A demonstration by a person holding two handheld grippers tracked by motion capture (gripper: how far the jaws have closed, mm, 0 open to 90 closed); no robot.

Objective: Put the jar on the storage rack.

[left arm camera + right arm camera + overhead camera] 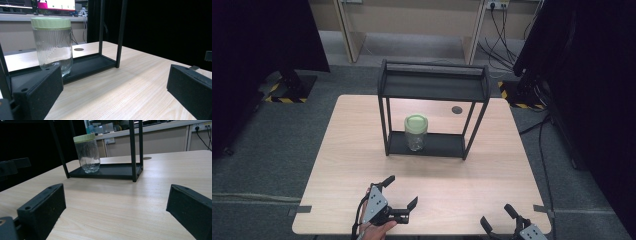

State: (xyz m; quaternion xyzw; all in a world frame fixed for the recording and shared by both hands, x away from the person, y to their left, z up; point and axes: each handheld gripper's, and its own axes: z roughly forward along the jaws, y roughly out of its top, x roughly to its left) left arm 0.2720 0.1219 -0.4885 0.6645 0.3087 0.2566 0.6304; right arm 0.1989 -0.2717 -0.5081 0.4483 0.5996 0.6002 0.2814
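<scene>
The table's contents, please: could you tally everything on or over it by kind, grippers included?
Glass jar with a pale green lid: 1, upright on the rack's bottom tray
Black two-tier metal rack: 1
Handheld grippers: 2, the left gripper and the right gripper, both with jaws apart and holding nothing
Total: 4
</scene>
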